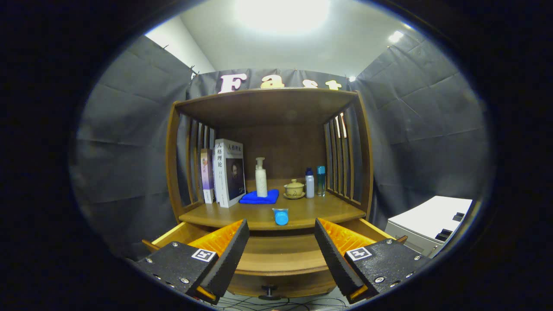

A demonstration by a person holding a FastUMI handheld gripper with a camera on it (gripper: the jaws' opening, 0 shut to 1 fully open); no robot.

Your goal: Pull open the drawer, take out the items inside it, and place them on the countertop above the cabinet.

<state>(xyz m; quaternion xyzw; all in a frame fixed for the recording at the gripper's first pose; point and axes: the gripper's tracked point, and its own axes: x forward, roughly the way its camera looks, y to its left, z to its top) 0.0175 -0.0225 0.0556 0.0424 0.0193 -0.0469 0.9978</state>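
The wooden cabinet's drawer (281, 255) stands pulled out below the countertop (311, 211), its knob (270, 295) at the front. What I can see of its floor between my fingers is bare wood. A small blue bottle (281, 216) lies on the countertop near its front edge, just beyond my fingers. My gripper (281, 235) hovers over the drawer, open wide, with nothing between the black pads (231, 255).
Further back on the countertop are books (227, 172) at the left, a white pump bottle (261, 178) on a folded blue cloth (260, 197), a lidded tea cup (294, 189), and two slim bottles (315, 182). A white box (432, 224) sits to the right of the cabinet.
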